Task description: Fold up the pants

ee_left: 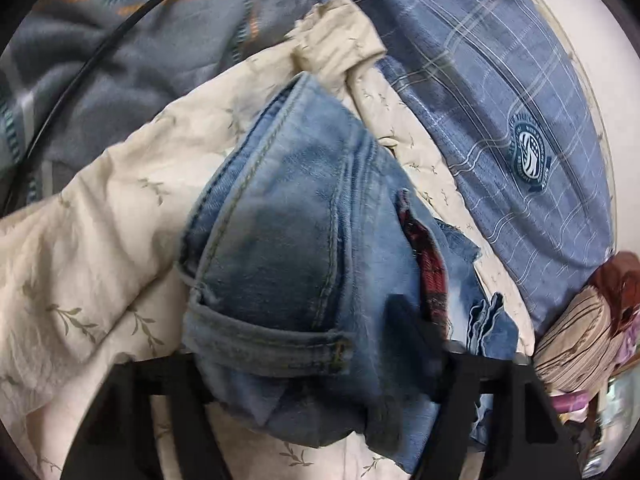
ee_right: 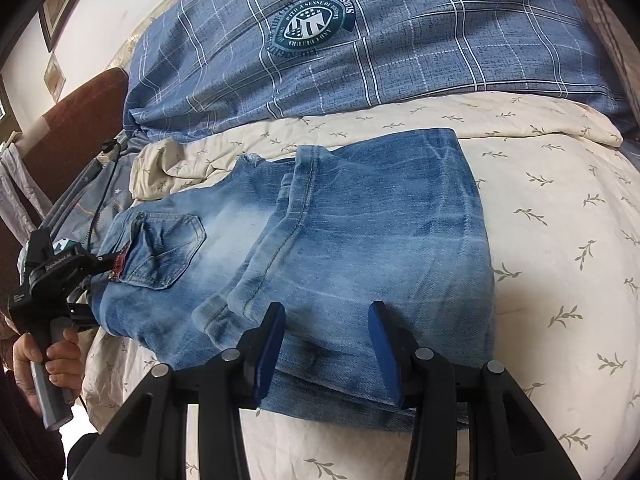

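Both claws work the folded jeans [ee_right: 320, 248] lying on the bed's leaf-print quilt [ee_right: 560, 240]: the right claw [ee_right: 328, 340] clamps the doubled leg edge, pinning the fold. At the waistband, the left claw [ee_left: 320, 364] bites the bunched denim, apparently to keep that end under control.

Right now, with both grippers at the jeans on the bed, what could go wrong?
1. The left gripper holds a thick waistband bunch of the jeans; it might slip out.
2. The folded legs lie loose, so a tug could undo them.
3. The quilt is soft and wrinkled, and may bunch underneath.
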Tool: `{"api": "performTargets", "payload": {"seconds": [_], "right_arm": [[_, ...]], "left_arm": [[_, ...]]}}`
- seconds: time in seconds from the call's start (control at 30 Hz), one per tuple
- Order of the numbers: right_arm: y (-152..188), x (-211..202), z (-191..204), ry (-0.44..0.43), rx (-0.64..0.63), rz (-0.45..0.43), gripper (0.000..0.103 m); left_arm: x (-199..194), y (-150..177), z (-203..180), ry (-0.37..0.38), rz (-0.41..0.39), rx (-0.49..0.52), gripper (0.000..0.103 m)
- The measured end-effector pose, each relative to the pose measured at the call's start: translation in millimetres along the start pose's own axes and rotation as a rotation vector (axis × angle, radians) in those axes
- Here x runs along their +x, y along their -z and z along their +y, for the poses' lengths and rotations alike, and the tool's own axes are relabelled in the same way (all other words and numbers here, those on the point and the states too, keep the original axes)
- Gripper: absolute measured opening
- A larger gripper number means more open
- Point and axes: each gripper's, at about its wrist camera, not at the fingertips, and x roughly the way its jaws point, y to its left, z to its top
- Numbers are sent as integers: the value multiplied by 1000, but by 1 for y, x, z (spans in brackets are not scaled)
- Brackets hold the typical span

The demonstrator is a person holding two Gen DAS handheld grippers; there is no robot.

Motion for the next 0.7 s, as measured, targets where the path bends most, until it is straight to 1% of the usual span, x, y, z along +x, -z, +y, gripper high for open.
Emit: {"api": "performTargets", "payload": {"seconds": [0.07, 0.17, 0.33, 0.47, 0.57, 0.7], "right_arm": [[0, -1, 0, 0, 3, -1, 47], [0, 0, 1, 4, -3, -1, 47], [0, -1, 0, -2, 2, -5, 47], [-2, -6, -9, 2, 25, -22, 47], [-6, -15, -21, 8, 64, -52, 47], [-9, -29, -44, 5, 140, -85, 47]], "left_arm": [[-5, 0, -2, 11, -19, 8, 44], [-12, -1, -4, 9, -36, 32, 33], [-27, -2, -26, -3, -83, 102, 26], [-41, 0, -53, 25, -114, 152, 23], [-52, 6, -83, 62, -127, 217, 21], [-58, 19, -128, 91, -133, 338, 21]]}}
